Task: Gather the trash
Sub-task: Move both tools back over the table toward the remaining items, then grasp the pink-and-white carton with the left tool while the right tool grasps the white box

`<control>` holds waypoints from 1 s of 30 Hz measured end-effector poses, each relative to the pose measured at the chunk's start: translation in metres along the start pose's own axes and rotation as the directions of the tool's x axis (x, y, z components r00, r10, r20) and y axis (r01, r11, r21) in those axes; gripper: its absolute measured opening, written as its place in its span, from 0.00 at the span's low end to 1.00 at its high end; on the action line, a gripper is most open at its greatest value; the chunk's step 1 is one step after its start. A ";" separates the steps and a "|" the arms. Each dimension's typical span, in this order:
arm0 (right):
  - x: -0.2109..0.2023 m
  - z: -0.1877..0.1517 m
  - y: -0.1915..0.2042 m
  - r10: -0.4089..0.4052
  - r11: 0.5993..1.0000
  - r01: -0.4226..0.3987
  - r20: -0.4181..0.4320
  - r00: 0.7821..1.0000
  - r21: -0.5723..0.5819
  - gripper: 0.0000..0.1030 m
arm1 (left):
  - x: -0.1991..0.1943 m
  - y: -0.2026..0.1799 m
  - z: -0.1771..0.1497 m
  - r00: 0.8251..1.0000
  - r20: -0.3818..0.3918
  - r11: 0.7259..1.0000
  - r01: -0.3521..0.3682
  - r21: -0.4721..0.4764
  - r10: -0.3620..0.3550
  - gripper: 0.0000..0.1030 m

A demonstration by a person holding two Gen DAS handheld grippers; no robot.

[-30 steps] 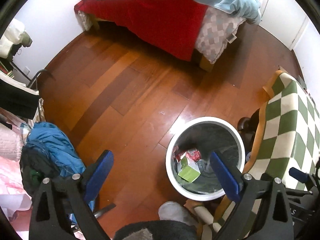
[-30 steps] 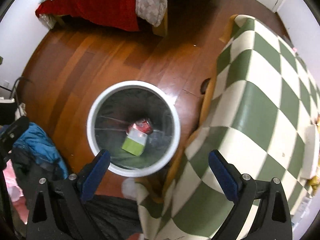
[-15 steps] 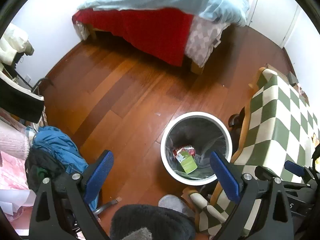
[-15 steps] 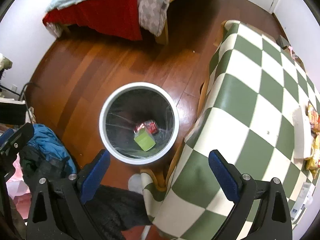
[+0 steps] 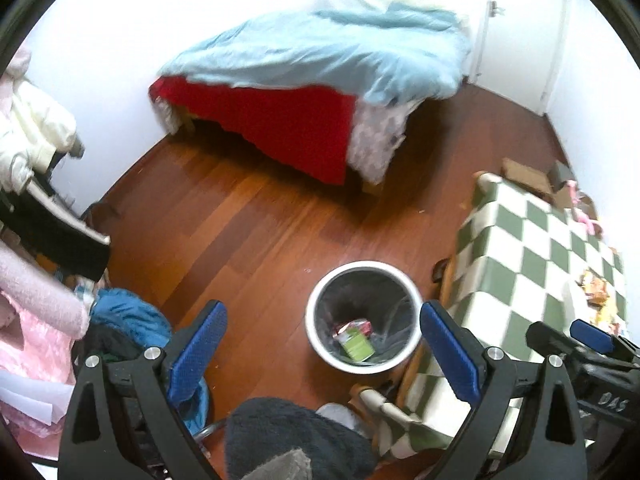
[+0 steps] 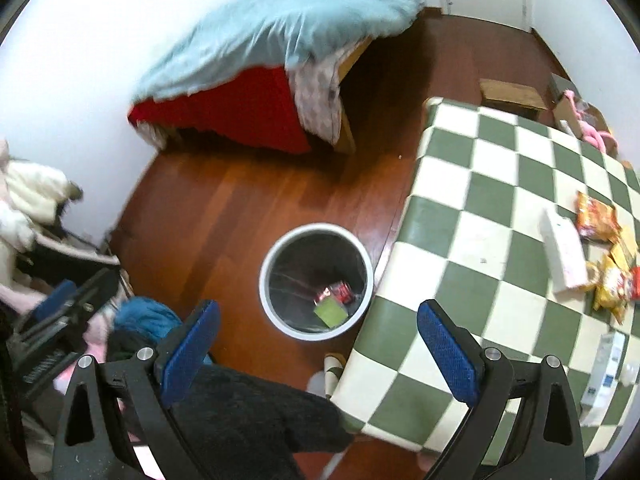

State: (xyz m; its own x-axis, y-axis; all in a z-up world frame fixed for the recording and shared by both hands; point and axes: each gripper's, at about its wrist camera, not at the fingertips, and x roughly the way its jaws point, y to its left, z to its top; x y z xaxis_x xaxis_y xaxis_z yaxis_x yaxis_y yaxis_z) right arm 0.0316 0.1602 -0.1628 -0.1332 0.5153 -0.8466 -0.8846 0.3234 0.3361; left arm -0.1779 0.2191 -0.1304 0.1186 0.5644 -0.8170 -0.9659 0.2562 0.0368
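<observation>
A white round trash bin [image 5: 320, 344] with a dark liner stands on the wood floor beside the checkered table [image 5: 532, 248]; it also shows in the right wrist view [image 6: 268, 304]. Inside lie a green carton [image 5: 356, 347] and a red wrapper [image 6: 340, 291]. On the table at the right lie orange and yellow snack wrappers [image 6: 600, 220], a white flat box [image 6: 560, 252] and a blue-white carton [image 6: 604, 368]. My left gripper [image 5: 324, 350] is open and empty, high above the bin. My right gripper [image 6: 318, 354] is open and empty above the table's near corner.
A bed [image 5: 312, 80] with a light blue duvet and red cover stands at the far wall. Clothes and a blue bundle [image 5: 132, 320] pile up at the left. Cardboard pieces [image 6: 512, 94] lie beyond the table. The person's dark-clad leg [image 6: 248, 420] is below.
Both grippers have risen and tilted up away from the bin, which now looks smaller. More of the bed, walls and the table's trash has come into view. Both stay open.
</observation>
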 end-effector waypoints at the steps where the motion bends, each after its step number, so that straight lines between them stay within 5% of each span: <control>1: -0.013 -0.002 -0.009 0.007 1.000 -0.007 0.014 1.000 0.019 0.97 | -0.005 -0.007 -0.001 1.000 0.006 1.000 0.013 0.006 -0.013 0.96; 8: -0.081 -0.032 -0.108 -0.089 0.978 0.074 0.070 0.994 0.196 0.97 | -0.013 -0.090 -0.023 0.994 -0.001 0.987 0.110 0.117 -0.110 0.96; 18: -0.079 -0.110 -0.299 -0.314 0.832 0.322 -0.096 0.945 0.451 0.97 | 0.047 -0.246 -0.092 0.960 -0.215 0.931 0.234 0.280 -0.177 0.96; 24: -0.039 -0.129 -0.372 -0.298 0.766 0.349 -0.183 0.937 0.540 0.87 | 0.077 -0.323 -0.094 0.949 -0.279 0.899 0.247 0.361 -0.148 0.96; 30: -0.001 -0.129 -0.398 -0.231 0.758 0.334 -0.247 0.941 0.561 0.67 | 0.102 -0.363 -0.083 0.931 -0.336 0.884 0.275 0.379 -0.146 0.96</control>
State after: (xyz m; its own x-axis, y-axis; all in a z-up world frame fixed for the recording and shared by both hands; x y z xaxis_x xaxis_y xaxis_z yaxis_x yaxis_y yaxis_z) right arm 0.3261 -0.0710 -0.3490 -0.0315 0.2136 -0.9764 -0.4641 0.8621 0.2036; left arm 0.1661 0.1187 -0.2744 0.1741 0.2244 -0.9588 -0.7336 0.6791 0.0257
